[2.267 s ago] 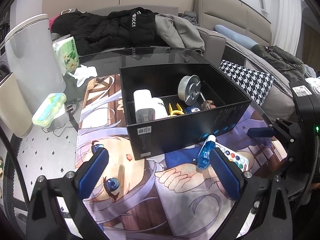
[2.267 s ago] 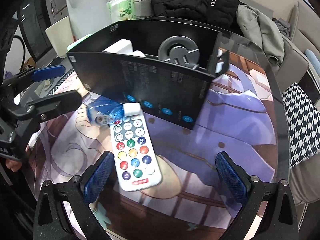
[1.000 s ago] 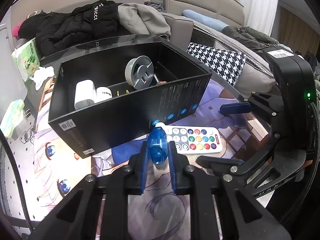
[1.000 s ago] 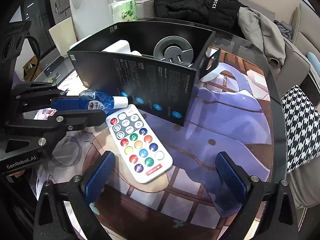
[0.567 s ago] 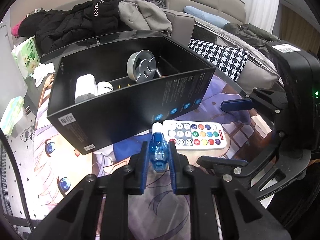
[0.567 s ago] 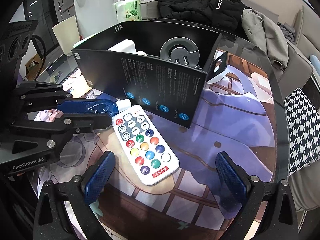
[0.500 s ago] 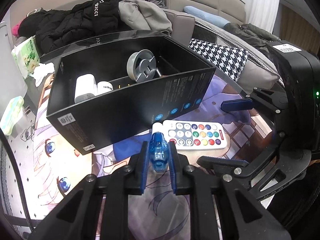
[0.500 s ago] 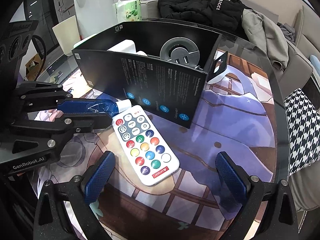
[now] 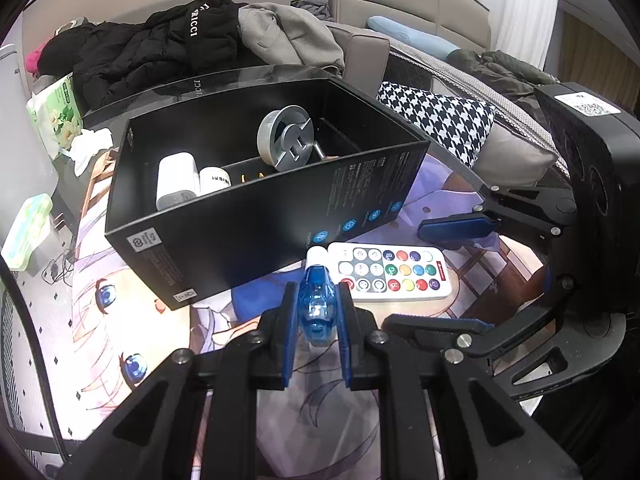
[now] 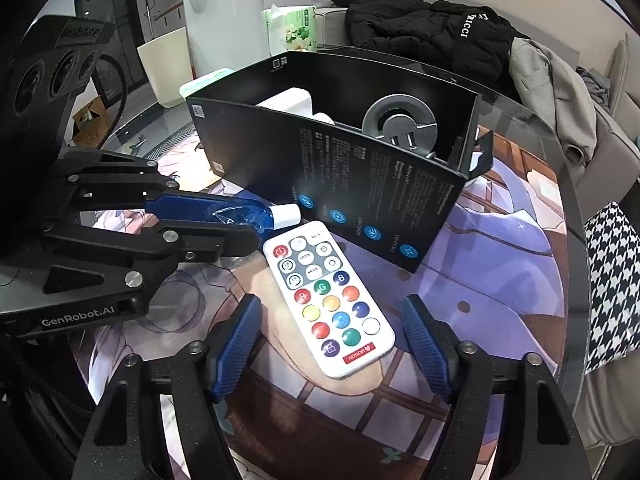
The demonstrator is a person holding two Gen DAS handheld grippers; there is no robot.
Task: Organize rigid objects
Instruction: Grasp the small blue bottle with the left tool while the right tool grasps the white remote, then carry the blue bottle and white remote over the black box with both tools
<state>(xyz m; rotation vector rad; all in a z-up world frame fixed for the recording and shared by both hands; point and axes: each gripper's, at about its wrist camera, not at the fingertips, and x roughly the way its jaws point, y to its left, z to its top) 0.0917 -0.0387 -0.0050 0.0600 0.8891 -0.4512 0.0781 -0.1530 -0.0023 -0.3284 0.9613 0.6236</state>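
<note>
Left gripper [image 9: 316,312] clamps blue bottle [image 9: 318,300], right gripper [image 10: 332,344] wide open w/ remote [image 10: 328,300] between fingers; next: lift bottle fwd into black box [image 9: 256,208].

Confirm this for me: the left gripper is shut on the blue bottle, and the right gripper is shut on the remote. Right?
Not quite. The left gripper is shut on the blue bottle, but the right gripper is open, its fingers either side of the remote, as the right wrist view shows.
</note>
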